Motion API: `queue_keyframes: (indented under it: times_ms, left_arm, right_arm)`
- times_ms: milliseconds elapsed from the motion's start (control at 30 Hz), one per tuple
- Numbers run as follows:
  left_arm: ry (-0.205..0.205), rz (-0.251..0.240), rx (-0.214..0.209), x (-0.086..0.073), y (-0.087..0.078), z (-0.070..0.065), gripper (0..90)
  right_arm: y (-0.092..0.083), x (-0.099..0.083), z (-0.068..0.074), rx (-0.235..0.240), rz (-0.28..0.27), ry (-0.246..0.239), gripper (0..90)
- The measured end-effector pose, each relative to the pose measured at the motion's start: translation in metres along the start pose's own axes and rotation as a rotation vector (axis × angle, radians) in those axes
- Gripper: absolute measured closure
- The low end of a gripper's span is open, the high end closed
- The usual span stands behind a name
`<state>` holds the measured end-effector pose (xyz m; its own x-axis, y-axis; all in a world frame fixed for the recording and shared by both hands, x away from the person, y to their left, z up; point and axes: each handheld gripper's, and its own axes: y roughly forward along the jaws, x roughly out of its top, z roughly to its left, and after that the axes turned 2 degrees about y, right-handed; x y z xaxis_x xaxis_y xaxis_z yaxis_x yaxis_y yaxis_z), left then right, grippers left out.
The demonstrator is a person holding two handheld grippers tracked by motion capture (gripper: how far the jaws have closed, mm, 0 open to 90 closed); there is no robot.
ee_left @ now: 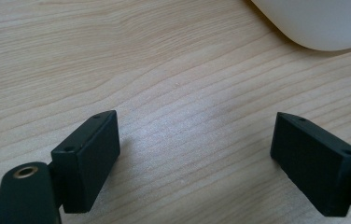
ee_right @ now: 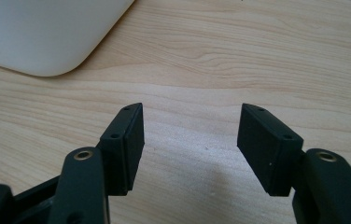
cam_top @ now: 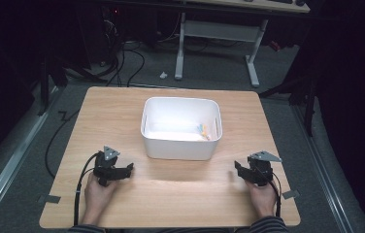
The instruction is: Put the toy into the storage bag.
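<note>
While nothing sits gripped, judged either at the outset or finished. Wooden table [cam_top: 180, 194] bare around white bin [cam_top: 180, 145], standing mid-table; small coloured items [cam_top: 203, 131] already inside near its right wall. Left gripper [cam_top: 128, 170] and right gripper [cam_top: 238, 168] resting near the front edge, jaws spread, empty.
</note>
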<state>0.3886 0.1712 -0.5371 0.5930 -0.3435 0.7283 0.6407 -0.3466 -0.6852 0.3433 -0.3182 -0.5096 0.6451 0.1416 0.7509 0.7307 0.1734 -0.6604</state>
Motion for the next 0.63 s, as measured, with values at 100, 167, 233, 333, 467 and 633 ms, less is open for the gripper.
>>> queue_keyframes:
  times_ms: [100, 167, 233, 333, 467, 633]
  left_arm:
    - [0.000, 0.000, 0.000, 0.000, 0.000, 0.000, 16.0]
    - [0.000, 0.000, 0.000, 0.000, 0.000, 0.000, 16.0]
    - [0.000, 0.000, 0.000, 0.000, 0.000, 0.000, 16.0]
    - [0.001, 0.000, -0.001, 0.000, 0.000, 0.000, 15.9]
    - [0.000, 0.000, -0.001, 0.000, 0.000, 0.000, 15.8]
    - [0.001, 0.000, -0.001, 0.000, 0.000, 0.000, 15.7]
  right_arm:
    - [0.004, -0.002, 0.002, -0.021, -0.001, -0.011, 41.5]
    - [0.008, -0.005, 0.002, -0.031, -0.008, -0.007, 41.5]
    - [0.014, -0.008, 0.002, -0.044, 0.011, -0.016, 40.8]
    - [0.020, -0.010, -0.004, -0.023, 0.031, 0.032, 38.4]
    - [0.021, -0.009, -0.003, -0.049, 0.033, 0.041, 37.2]
    - [0.021, -0.009, -0.003, -0.048, 0.033, 0.042, 37.1]
